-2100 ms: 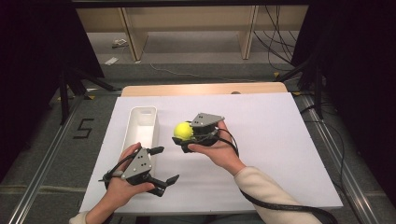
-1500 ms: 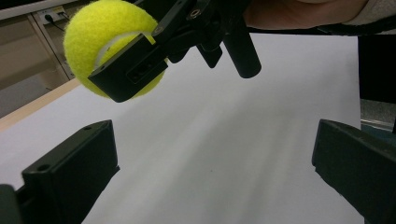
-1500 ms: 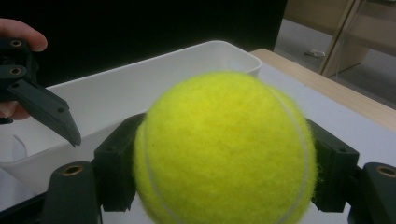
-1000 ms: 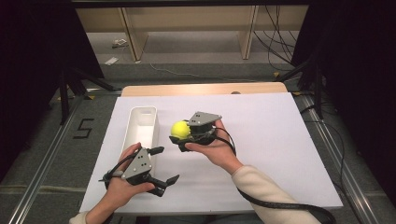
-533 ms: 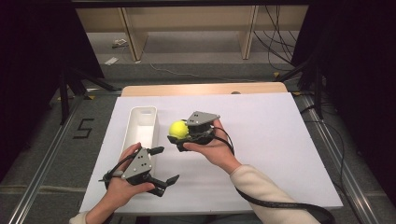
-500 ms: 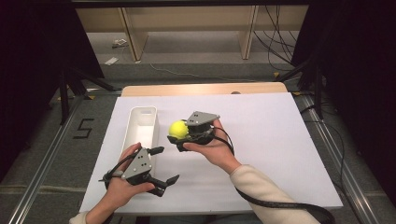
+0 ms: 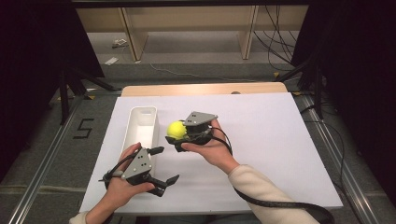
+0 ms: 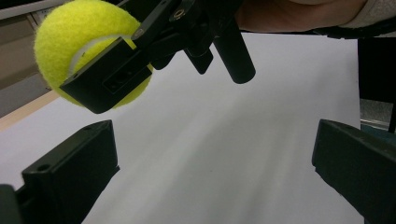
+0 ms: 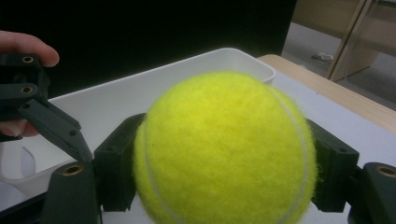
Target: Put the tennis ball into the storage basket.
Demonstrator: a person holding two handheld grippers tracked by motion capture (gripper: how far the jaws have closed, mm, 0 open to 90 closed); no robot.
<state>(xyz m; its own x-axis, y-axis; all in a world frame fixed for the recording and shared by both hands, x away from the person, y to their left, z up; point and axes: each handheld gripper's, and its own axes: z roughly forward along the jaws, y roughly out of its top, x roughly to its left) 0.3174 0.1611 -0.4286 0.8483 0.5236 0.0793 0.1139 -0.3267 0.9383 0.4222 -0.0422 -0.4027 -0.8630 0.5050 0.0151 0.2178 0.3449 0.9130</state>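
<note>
the right gripper (image 7: 176, 138) is holding a yellow tennis ball (image 7: 177, 129) up off the table. its two black jaws are pinching the ball, one on each side, and in the right gripper view the tennis ball (image 9: 226, 149) is sitting snug between them. the ball is hanging just beside the white bin (image 7: 142, 127), on the bin's right side, near the middle of its long wall. the bin is lying on the big white sheet (image 7: 280, 140) that is covering the table.

the left gripper (image 7: 161, 164) is resting close to the near end of the bin, a little toward the person. its jaws are spread wide apart and nothing is between them. in the left gripper view the ball (image 8: 88, 51) is showing up high, with the right gripper's (image 8: 121, 70) jaw crossing in front of it.
</note>
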